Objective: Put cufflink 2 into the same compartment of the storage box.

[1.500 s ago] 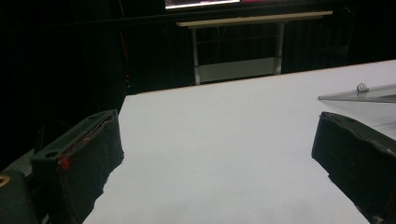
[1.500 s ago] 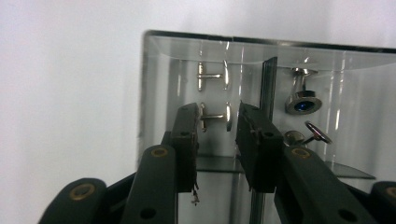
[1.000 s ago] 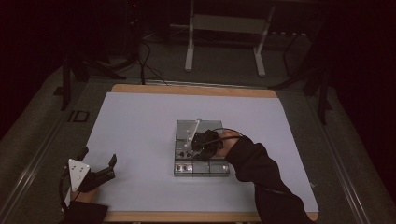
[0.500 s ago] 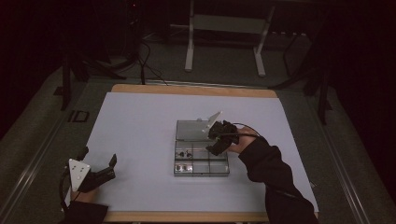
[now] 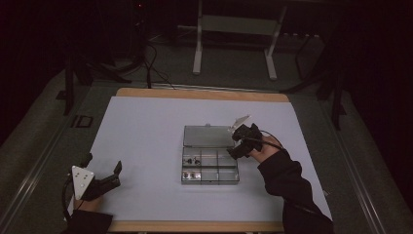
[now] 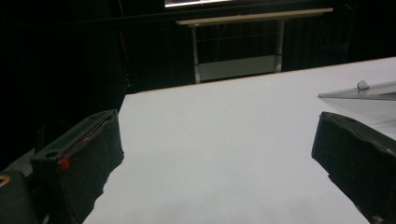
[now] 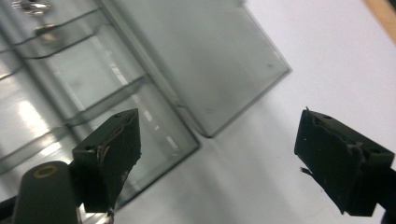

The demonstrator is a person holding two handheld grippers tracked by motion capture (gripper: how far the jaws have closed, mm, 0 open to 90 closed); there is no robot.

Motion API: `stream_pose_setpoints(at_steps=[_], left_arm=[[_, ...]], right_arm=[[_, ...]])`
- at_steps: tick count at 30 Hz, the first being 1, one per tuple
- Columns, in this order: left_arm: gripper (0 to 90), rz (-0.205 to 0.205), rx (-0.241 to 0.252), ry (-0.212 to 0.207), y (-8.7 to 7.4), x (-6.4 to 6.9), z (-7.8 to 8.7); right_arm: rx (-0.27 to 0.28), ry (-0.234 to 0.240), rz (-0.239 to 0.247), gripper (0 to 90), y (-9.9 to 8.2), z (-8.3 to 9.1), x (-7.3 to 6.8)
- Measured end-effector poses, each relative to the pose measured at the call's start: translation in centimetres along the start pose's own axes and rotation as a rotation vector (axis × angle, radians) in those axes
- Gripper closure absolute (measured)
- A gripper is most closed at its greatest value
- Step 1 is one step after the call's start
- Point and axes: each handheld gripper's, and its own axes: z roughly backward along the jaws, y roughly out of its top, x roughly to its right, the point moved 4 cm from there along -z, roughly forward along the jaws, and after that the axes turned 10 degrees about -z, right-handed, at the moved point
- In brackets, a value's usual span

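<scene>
Overhead: right gripper (image 5: 242,140) hovers by the clear compartment box's (image 5: 210,168) right edge on the white desk (image 5: 146,131), its fingers having just spread wide, empty; small parts inside are hard to identify. Left gripper (image 5: 104,171) rests near the desk's corner. Left gripper view: fingers wide, lid (image 6: 362,91) cut off. Right gripper view: box blurred behind wide fingers.

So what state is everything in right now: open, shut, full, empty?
Clear box: open, small metal parts in its left compartments.
Lid: swung back, lying flat.
Right gripper: open, holding nothing, jaws just been opening.
Left gripper: open, empty, resting on the table.
</scene>
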Motion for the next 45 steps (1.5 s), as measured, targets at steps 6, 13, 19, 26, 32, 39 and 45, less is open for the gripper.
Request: stream_pose_setpoints(at_steps=[6, 13, 19, 26, 32, 39, 45], left_arm=[[2.8, -0.001, 0.000, 0.000, 0.0, 0.0, 0.0], [2.8, -0.001, -0.001, 0.001, 0.0, 0.0, 0.0], [2.9, -0.001, -0.001, 0.001, 0.0, 0.0, 0.0], [2.8, -0.003, 0.000, 0.002, 0.0, 0.0, 0.0], [2.9, -0.001, -0.002, 0.003, 0.0, 0.0, 0.0], [2.8, 0.000, -0.002, 0.005, 0.0, 0.0, 0.0], [2.8, -0.001, 0.000, 0.007, 0.0, 0.0, 0.0]], right_arm=[[0.036, -0.034, -0.088, 14.8, -1.3, -0.1, 1.4], [0.052, -0.081, -0.161, 14.9, -3.1, -0.7, 3.2], [0.097, -0.111, -0.241, 15.7, -4.7, -0.5, 4.6], [0.148, -0.169, -0.330, 14.5, -6.9, 0.0, 6.5], [0.179, -0.206, -0.402, 14.4, -9.3, 0.0, 8.0], [0.217, -0.208, -0.479, 14.4, -11.6, -0.1, 8.8], [0.278, -0.220, -0.542, 14.4, -13.3, 0.3, 9.3]])
